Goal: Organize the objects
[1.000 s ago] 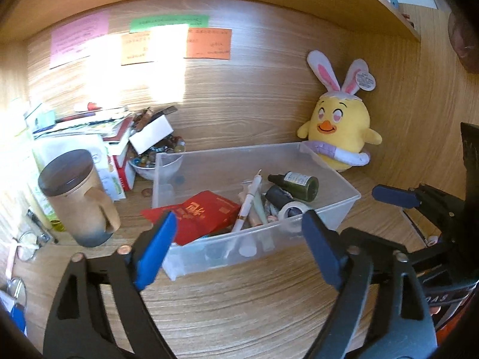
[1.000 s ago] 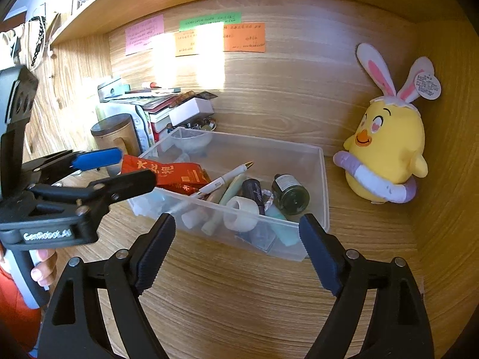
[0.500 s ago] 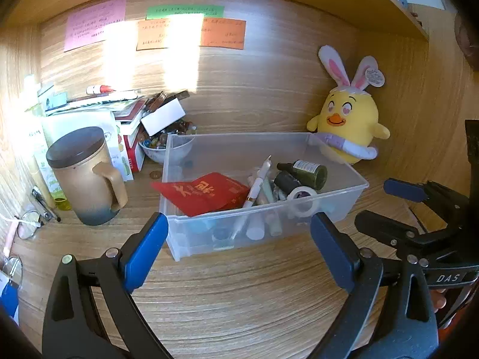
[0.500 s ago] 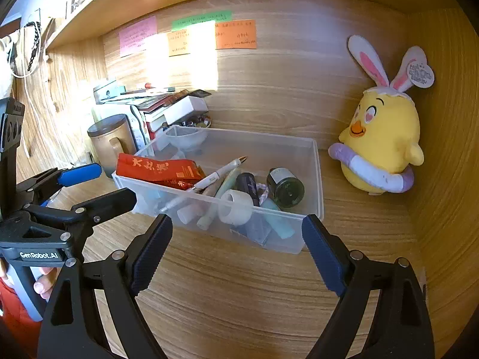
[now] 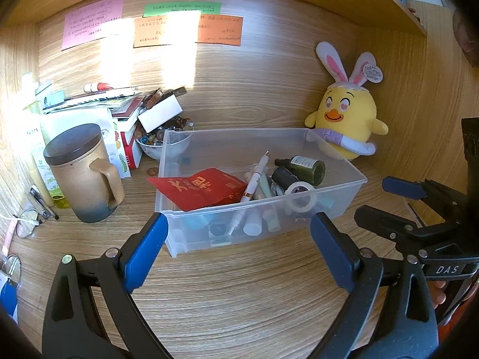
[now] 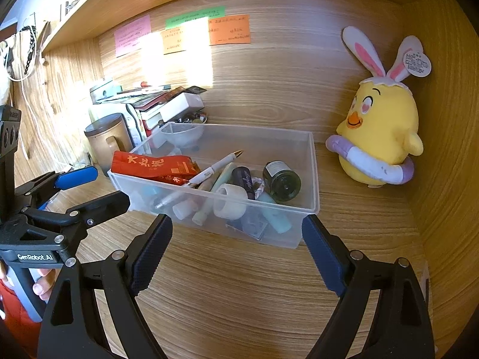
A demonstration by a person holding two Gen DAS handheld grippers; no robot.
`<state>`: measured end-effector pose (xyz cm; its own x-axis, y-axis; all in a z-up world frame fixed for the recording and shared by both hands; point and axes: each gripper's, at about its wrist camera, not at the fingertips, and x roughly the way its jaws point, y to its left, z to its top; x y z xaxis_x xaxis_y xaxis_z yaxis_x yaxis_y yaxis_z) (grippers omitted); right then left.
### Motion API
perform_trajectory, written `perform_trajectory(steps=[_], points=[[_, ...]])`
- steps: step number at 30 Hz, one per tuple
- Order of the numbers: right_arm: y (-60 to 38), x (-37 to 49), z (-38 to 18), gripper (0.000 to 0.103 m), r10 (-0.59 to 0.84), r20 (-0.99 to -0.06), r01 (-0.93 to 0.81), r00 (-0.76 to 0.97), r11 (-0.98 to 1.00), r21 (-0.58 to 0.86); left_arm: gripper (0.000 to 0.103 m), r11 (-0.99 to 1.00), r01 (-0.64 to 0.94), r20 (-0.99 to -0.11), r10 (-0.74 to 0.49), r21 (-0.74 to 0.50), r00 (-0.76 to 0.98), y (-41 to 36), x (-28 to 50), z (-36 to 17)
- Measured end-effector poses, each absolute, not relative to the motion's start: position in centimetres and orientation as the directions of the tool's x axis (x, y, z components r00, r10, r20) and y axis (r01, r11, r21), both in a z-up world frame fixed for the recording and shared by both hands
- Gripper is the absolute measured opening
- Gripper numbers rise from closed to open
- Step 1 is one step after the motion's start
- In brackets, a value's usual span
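A clear plastic bin (image 5: 344,191) sits on the wooden desk; it also shows in the right wrist view (image 6: 311,179). It holds a red packet (image 5: 200,188), a white pen (image 5: 254,179), a dark green bottle (image 5: 305,166), a white tape roll (image 5: 301,200) and several small tubes. My left gripper (image 5: 239,245) is open and empty, just in front of the bin. My right gripper (image 6: 236,245) is open and empty, also in front of the bin, to the right of the left one.
A yellow bunny-eared plush chick (image 5: 347,119) stands behind the bin at the right. A tan lidded mug (image 5: 83,173), a bowl of beads (image 5: 155,143) and a stack of books and boxes (image 5: 98,107) are at the left. Sticky notes (image 5: 188,27) hang on the back wall.
Both grippers have drawn back from the bin a little and stay open. The bin and its contents have not moved.
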<state>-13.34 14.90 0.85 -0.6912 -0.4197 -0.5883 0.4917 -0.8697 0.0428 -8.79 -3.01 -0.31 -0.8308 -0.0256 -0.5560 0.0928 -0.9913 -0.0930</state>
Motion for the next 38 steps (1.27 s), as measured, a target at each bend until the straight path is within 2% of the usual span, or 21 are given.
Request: perform_trajectory(steps=[38], points=[[15.03,-13.44,0.92,0.087,-0.425,-0.589,0.492,-0.688,-0.869,0.053,0.099,-0.993,0.074,-0.568,-0.008,-0.094,-0.823,-2.37,-8.71,-0.54]])
